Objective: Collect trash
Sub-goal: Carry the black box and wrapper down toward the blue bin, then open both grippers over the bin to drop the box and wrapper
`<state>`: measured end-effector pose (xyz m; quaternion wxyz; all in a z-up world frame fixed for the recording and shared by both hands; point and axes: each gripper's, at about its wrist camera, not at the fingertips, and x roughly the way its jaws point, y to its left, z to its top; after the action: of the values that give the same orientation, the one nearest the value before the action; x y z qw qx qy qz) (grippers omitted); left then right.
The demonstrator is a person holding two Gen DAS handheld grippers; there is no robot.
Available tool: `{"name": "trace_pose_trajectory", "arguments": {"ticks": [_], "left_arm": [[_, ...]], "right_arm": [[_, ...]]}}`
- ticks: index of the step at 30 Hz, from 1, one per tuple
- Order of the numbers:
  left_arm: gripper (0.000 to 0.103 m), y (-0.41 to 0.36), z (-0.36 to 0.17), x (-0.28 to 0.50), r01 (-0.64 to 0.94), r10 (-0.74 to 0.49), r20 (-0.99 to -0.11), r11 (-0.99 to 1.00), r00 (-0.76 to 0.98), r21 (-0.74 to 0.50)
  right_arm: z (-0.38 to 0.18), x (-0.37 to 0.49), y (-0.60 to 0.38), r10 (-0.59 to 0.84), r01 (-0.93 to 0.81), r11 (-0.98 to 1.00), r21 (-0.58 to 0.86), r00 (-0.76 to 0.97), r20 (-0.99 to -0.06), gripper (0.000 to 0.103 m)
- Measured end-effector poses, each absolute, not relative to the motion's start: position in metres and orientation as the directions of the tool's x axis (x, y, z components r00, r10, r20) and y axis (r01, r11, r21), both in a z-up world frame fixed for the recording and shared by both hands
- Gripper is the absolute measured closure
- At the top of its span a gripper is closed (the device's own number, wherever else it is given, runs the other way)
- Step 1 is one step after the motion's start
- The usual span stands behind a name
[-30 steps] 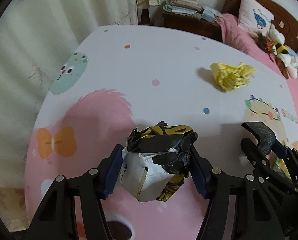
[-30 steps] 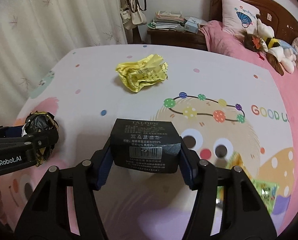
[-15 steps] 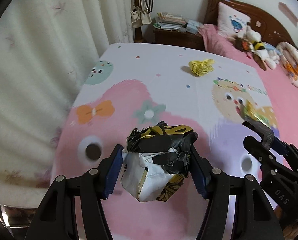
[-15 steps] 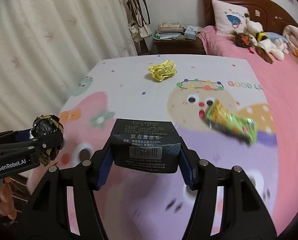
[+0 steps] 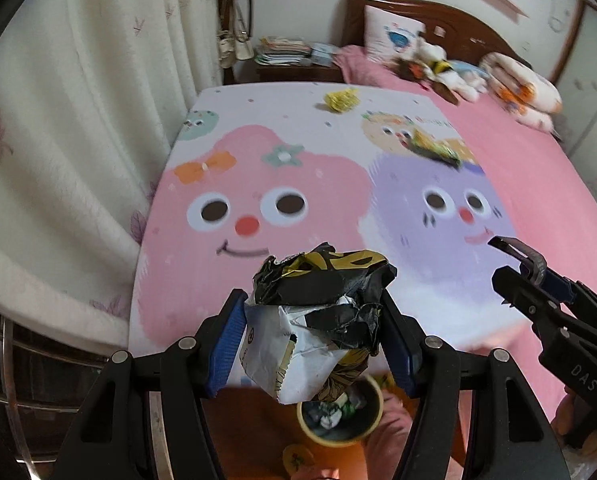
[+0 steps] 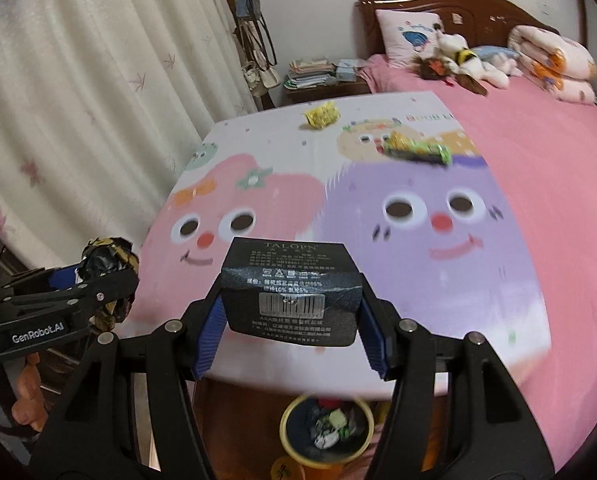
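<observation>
Black and white crumpled wrapper (image 5: 318, 316) sits clenched between my left fingers (image 5: 228, 344), hanging past the near edge of the bed (image 5: 258, 184). My right gripper (image 6: 290, 320) grasps a dark box (image 6: 290, 292) with a barcode label. Below both, on the floor, stands a yellow-rimmed bin (image 6: 326, 426) with scraps inside. Far off on the cartoon sheet lie a yellow paper ball (image 6: 320, 114) and, to its right, a green snack packet (image 6: 416, 148).
</observation>
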<state>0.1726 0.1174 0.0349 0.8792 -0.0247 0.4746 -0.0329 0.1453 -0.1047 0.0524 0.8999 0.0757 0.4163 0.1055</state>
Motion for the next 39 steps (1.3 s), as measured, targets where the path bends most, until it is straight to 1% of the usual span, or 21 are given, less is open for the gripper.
{"name": "trace_pose_trajectory", "arguments": {"ticks": [9,15,21,25,30,34,38,39], "left_arm": [[0.04,0.097,-0.021,0.094,0.157,-0.142,-0.883,0.984,0.447,-0.079],[0.039,0.073,-0.072,0.079,0.174,-0.158,-0.909,0.98,0.385,-0.097],[0.038,0.054,-0.155,0.081,0.136,-0.132,-0.937,0.986,0.325,-0.092],[0.037,0.046,-0.213,0.086,0.102,-0.13,-0.944,0.989,0.304,-0.103],[0.033,0.04,-0.293,0.095,0.094,-0.116,-0.953,0.991,0.279,-0.094],[0.031,0.04,-0.346,0.1,0.082,-0.119,-0.961,0.991,0.251,-0.101],[0.025,0.041,-0.392,0.104,0.082,-0.104,-0.972,0.993,0.209,-0.089],[0.022,0.041,-0.4,0.104,0.087,-0.1,-0.974,0.993,0.203,-0.084]], "right_arm": [[0.014,0.045,-0.094,0.225,-0.072,0.972,0.225,0.563,-0.795,0.047],[-0.038,0.023,-0.101,0.214,-0.053,0.975,0.217,0.499,-0.84,0.047],[-0.126,0.019,-0.118,0.223,-0.018,0.971,0.237,0.41,-0.885,0.047],[-0.199,0.018,-0.124,0.227,-0.013,0.971,0.238,0.35,-0.909,0.047],[-0.283,0.026,-0.129,0.223,0.011,0.972,0.237,0.298,-0.928,0.047],[-0.343,0.027,-0.13,0.223,0.019,0.972,0.236,0.259,-0.94,0.046],[-0.385,0.025,-0.131,0.228,0.028,0.97,0.241,0.234,-0.945,0.046],[-0.393,0.027,-0.132,0.233,0.03,0.969,0.246,0.23,-0.945,0.046]]}}
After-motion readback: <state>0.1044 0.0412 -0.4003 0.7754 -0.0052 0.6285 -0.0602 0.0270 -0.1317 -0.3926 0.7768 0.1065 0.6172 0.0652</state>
